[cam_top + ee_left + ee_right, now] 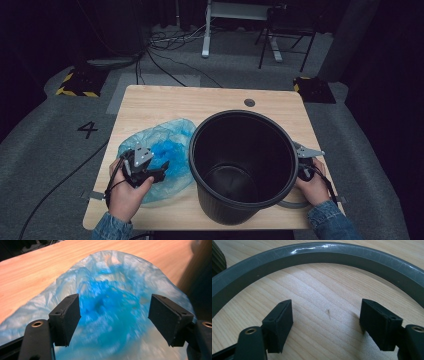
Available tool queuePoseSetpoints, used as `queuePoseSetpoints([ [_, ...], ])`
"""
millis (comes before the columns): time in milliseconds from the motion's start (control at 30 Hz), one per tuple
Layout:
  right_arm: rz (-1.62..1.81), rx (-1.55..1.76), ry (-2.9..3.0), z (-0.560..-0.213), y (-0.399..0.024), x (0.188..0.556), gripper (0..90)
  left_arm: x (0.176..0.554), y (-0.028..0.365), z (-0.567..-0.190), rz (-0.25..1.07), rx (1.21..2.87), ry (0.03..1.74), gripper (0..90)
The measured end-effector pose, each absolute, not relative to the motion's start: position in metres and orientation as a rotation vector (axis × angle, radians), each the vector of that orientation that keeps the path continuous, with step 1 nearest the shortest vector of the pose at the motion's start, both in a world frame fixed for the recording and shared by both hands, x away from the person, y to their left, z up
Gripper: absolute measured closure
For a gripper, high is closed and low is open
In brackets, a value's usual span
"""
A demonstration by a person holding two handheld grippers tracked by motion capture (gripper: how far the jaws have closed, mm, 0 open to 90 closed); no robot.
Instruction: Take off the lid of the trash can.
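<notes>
A black bin [243, 167] stands upright on the worktop [165, 102]. Just to its left lies a crumpled blue bag [160, 145], touching the bin's side. The left tongs [159, 170] hover over the bag, spread with nothing pinched. The right tongs [325, 325], at the bin's right, are spread above bare wood, inside the curve of a grey ring [317, 251].

Dim surroundings frame the lit light wooden table [150, 100]. Glare streaks the grey plastic hoop [317, 250]; the crumpled blue translucent plastic bag [110, 302] smears with motion blur.
</notes>
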State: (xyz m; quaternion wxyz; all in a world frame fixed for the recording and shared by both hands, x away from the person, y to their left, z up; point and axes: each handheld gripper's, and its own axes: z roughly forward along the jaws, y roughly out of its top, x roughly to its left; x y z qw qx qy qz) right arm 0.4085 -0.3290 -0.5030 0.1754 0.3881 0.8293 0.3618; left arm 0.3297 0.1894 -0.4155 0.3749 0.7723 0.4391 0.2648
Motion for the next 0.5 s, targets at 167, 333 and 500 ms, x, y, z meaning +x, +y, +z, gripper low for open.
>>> queuePoseSetpoints([
  [167,1.025,1.100,2.349,-0.503,-0.329,0.408,26.5,0.351,0.187,-0.428,0.689,1.931,1.138,25.4],
  [333,1.025,1.100,2.349,-0.503,-0.329,0.408,26.5,0.371,0.183,-0.447,0.664,1.925,1.157,26.8],
  [500,1.025,1.100,2.349,-0.503,-0.329,0.408,26.5,0.388,0.178,-0.462,0.675,1.964,1.152,27.8],
])
